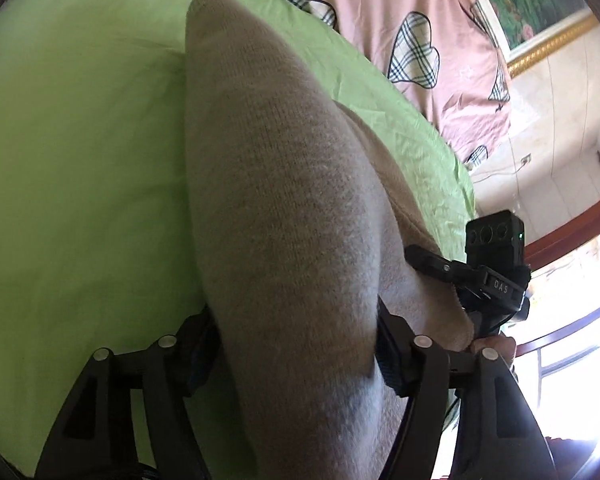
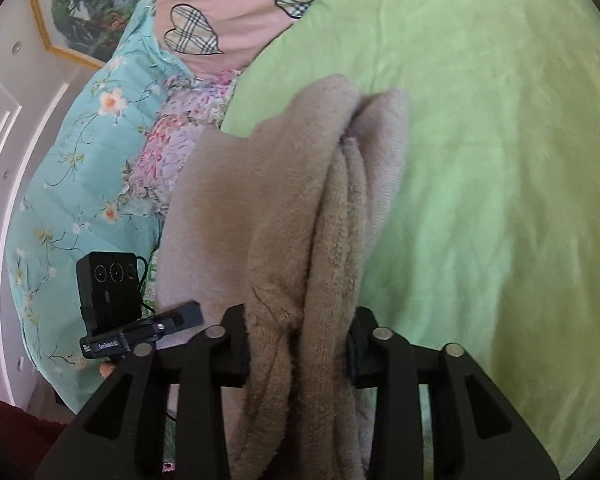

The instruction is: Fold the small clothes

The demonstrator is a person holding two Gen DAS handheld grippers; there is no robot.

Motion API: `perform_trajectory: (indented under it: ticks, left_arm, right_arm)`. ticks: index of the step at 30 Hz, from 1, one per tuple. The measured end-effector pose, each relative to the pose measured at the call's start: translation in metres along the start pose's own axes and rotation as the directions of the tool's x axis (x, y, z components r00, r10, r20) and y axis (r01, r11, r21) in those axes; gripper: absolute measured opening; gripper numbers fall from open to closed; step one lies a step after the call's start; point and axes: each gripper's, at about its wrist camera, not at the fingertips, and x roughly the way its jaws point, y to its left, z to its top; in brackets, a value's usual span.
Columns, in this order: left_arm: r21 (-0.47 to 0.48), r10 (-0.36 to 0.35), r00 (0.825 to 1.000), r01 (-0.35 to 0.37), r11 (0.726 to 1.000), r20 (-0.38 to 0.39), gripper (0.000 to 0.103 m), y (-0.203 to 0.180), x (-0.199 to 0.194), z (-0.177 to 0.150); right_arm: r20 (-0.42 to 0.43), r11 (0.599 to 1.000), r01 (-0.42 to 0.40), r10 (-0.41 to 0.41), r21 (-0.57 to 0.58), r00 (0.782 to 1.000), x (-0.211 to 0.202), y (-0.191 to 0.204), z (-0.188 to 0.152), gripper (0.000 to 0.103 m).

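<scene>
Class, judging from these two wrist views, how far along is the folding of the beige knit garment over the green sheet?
Done: nothing looks finished; no flat folded piece lies on the green sheet.
In hand: both tongs grip the beige knit garment, the left tongs on a smooth doubled part, the right tongs on a bunched edge, with cloth draped ahead of them.
Left: lay it flat, straighten the layers, complete the fold.

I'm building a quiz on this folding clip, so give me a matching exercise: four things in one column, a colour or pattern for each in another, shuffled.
Things:
1. knit garment
2. sheet
3. quilt
4. picture frame

Descriptions:
A. gold
B. turquoise with flowers
C. beige
D. plain green

Pairs: 1-C, 2-D, 3-B, 4-A
</scene>
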Motion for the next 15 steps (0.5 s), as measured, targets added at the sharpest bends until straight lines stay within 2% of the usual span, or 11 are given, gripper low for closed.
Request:
perform_trajectory:
  ticks: [1,3,5,8,10,12,14,15]
  left_arm:
    - [-0.003,-0.001,1.0,0.001,1.0,0.006,0.071,0.003,-0.002,0.001]
    - [-0.011,-0.002,1.0,0.002,1.0,0.025,0.076,0.011,-0.012,0.006]
    - [-0.02,-0.014,0.999,0.015,1.0,0.044,0.077,0.014,-0.016,0.015]
    - [-0.032,0.003,0.997,0.0,0.999,0.08,0.079,0.018,-0.02,0.032]
    - [-0.043,0.007,0.996,-0.003,0.999,0.089,0.079,0.023,-0.018,0.041]
    - [-0.073,0.017,0.996,-0.01,0.997,0.09,0.079,0.029,-0.01,0.053]
    - [-0.103,0.002,0.996,0.007,0.995,0.086,0.079,0.036,-0.004,0.062]
    - [-0.119,0.011,0.997,-0.002,0.993,0.079,0.079,0.04,0.001,0.066]
  right_arm:
    - [0.003,1.0,0.019,-0.019,-0.003,1.0,-0.004,0.0,0.001,0.054]
    - [0.015,0.998,0.063,-0.063,-0.021,0.998,-0.013,0.003,0.002,0.061]
    - [0.029,0.995,0.093,-0.092,-0.028,0.995,-0.022,0.004,0.005,0.064]
    - [0.113,0.989,0.145,-0.14,-0.037,0.984,-0.038,0.013,0.022,0.064]
    - [0.163,0.988,0.143,-0.133,-0.051,0.978,-0.042,0.02,0.035,0.064]
    - [0.148,0.989,0.128,-0.117,-0.072,0.982,-0.03,0.027,0.051,0.064]
    - [0.108,0.984,0.161,-0.152,-0.079,0.983,-0.007,0.03,0.066,0.061]
    - [0.085,0.982,0.173,-0.166,-0.078,0.982,0.004,0.031,0.071,0.051]
